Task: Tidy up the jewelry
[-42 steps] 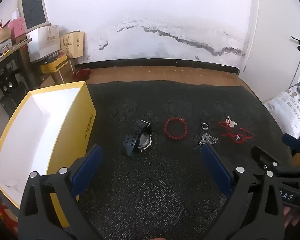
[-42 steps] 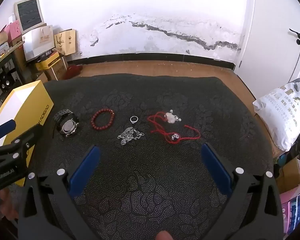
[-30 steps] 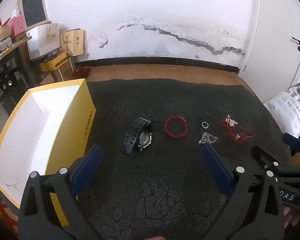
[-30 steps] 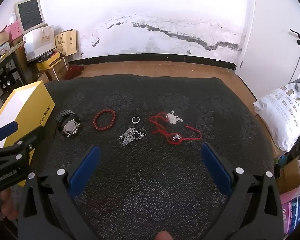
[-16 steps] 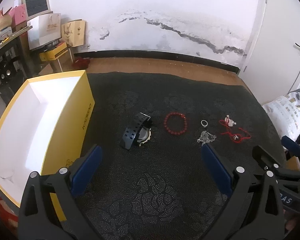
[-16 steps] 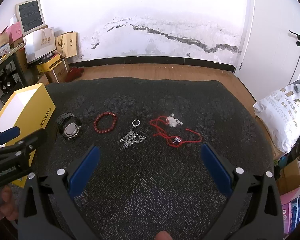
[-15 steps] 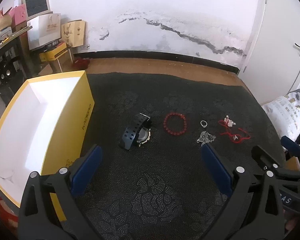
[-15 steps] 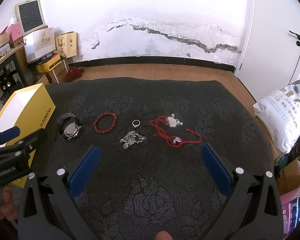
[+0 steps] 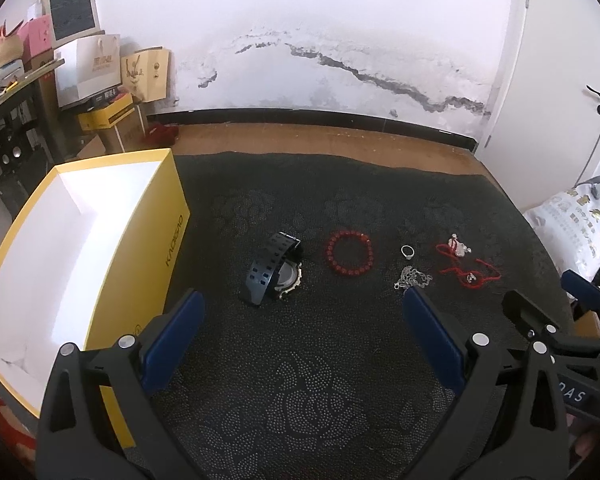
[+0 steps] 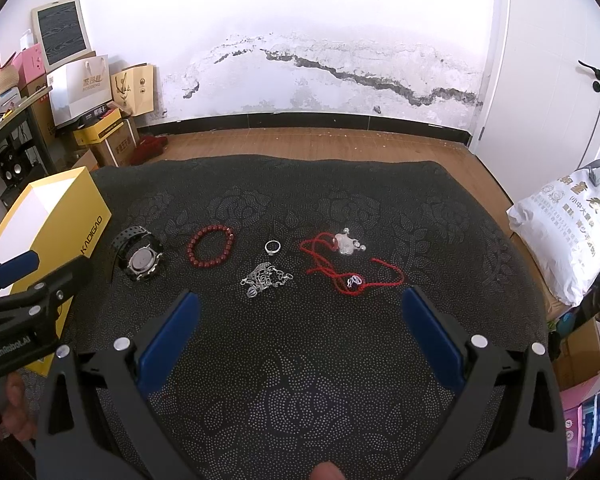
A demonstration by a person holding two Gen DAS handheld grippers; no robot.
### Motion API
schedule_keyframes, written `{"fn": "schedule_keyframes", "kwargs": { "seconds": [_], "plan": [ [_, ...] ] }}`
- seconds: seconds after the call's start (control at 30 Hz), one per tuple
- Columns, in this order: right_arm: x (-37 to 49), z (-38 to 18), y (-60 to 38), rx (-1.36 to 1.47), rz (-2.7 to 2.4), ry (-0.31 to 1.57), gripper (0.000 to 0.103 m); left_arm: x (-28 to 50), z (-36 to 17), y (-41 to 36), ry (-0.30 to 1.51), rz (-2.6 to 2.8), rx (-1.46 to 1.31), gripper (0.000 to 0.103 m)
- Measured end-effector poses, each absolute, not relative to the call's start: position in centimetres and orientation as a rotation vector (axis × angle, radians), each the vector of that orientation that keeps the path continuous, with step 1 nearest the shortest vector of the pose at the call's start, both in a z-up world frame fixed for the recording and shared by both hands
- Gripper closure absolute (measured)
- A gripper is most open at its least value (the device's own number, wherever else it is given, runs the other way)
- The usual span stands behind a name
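Both views now sit a little higher and farther back. The watch (image 9: 274, 268), the red bead bracelet (image 10: 211, 246) and the other jewelry look smaller.

A white wall (image 10: 300, 40) is being crossed by a dark, jagged crack (image 10: 364, 76) above a black baseboard (image 10: 320, 120). Wooden floor (image 10: 320, 144) is being shown beyond the dark patterned cover (image 10: 300, 360). A white door (image 10: 560, 60) is being seen at right, and stacked boxes and paper bags (image 10: 96, 96) at left.
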State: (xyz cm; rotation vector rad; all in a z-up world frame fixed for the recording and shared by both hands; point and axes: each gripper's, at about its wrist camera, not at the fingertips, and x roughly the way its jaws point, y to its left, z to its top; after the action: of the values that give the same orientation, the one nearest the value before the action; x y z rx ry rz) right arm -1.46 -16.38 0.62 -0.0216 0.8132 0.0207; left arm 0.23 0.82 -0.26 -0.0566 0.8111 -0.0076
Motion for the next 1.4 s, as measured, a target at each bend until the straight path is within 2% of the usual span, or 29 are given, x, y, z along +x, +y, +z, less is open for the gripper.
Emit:
{"fn": "schedule_keyframes", "kwargs": {
  "seconds": [1.4],
  "plan": [
    [-1.35,0.67,-16.24,-0.022,0.024,0.809,0.005,0.13,-0.75,0.27,0.815,-0.021,-0.034,0.006]
  ]
}}
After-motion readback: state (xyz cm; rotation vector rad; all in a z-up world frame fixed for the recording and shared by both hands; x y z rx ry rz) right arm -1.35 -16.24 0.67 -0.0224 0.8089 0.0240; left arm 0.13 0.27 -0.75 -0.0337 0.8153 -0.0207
